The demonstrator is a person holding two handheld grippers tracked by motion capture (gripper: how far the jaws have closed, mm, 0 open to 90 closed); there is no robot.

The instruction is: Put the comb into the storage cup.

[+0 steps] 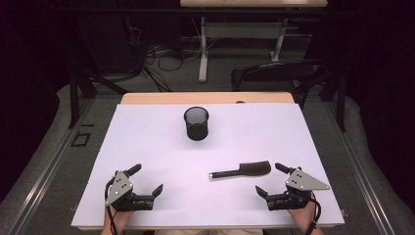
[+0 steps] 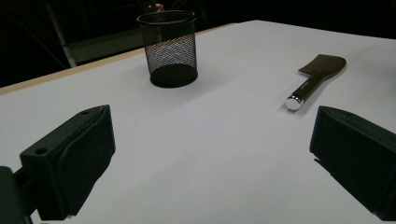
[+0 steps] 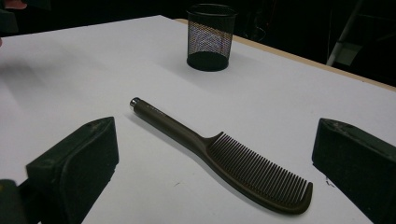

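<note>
A dark brown comb (image 1: 242, 170) with a metal-capped handle lies flat on the white table (image 1: 147, 142), right of centre near the front. A black mesh cup (image 1: 196, 123) stands upright farther back, near the middle. My right gripper (image 1: 270, 179) rests at the front right, just right of the comb's toothed end, open and holding nothing. In the right gripper view the comb (image 3: 219, 149) lies ahead between the wide-apart jaws, with the cup (image 3: 211, 37) beyond. My left gripper (image 1: 146, 179) sits open at the front left. Its own view shows the cup (image 2: 172, 49) and comb (image 2: 317, 77) far ahead.
A bare wooden strip (image 1: 205, 98) runs along the table's far edge. Behind it on the dark floor stand a black chair (image 1: 279, 73), a desk's white legs (image 1: 203, 54) and tangled cables (image 1: 156, 58). A person's hands hold both grippers at the front edge.
</note>
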